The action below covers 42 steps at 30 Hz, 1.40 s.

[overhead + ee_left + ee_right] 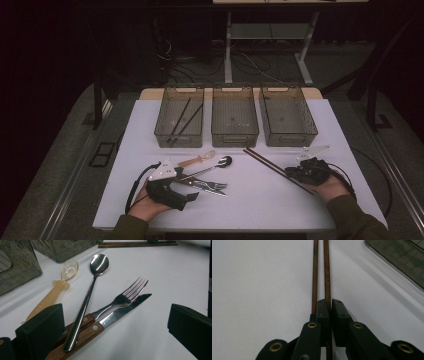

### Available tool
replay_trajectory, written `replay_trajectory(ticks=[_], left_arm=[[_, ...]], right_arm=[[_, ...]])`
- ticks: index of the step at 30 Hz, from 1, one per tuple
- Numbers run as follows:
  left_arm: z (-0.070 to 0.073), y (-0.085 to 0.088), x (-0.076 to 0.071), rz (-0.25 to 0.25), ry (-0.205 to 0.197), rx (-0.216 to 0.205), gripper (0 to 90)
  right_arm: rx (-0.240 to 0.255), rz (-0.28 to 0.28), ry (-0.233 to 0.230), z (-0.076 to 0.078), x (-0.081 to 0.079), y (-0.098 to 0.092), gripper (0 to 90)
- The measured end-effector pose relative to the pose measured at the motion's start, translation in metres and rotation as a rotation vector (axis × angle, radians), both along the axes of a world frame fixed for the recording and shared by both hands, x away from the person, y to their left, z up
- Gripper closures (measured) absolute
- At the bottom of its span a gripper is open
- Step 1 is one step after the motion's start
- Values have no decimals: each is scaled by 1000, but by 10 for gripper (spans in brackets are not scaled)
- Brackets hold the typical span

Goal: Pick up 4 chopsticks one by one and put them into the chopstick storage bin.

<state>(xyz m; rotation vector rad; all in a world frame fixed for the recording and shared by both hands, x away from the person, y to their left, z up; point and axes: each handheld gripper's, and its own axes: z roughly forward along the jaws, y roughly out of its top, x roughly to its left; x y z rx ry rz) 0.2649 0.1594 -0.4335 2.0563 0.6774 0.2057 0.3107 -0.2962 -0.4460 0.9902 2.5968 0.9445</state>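
Observation:
On the white table (pixel 250 200) lies a pair of dark wooden chopsticks (pixel 265 162), slanting toward the front right. My right gripper (pixel 294 174) sits at their near end. In the right gripper view its jaws (pixel 330 302) are shut on the right-hand chopstick (pixel 327 270), while the other chopstick (pixel 315 270) runs beside the left jaw. My left gripper (pixel 192 189) stands open at a pile of cutlery: a steel spoon (pixel 86 302), a fork (pixel 125 297), a knife (pixel 122 311) and a clear amber plastic spoon (pixel 58 287). Its left jaw covers the wooden handles.
Three grey mesh bins stand in a row at the back: the left bin (pixel 178 142) holds dark chopsticks (pixel 185 117), and beside it are the middle bin (pixel 235 137) and the right bin (pixel 288 140). Forearms enter from the bottom. The floor behind has cables.

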Motion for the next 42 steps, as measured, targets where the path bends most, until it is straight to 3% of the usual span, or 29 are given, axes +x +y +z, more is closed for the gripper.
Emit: replay_trajectory(ticks=[15,23,37,42], left_arm=[[1,0,0,-4,-1,-2,0],[1,0,0,-4,-1,-1,0],[1,1,-1,-3,-1,-6,0],[1,3,-1,-7,-23,7,0]], right_arm=[[21,13,-5,0,0,-4,849],[76,2,2,6,-1,-10,848],[142,36,-10,24,-9,-14,849],[160,32,-13,31,-11,-12,848]])
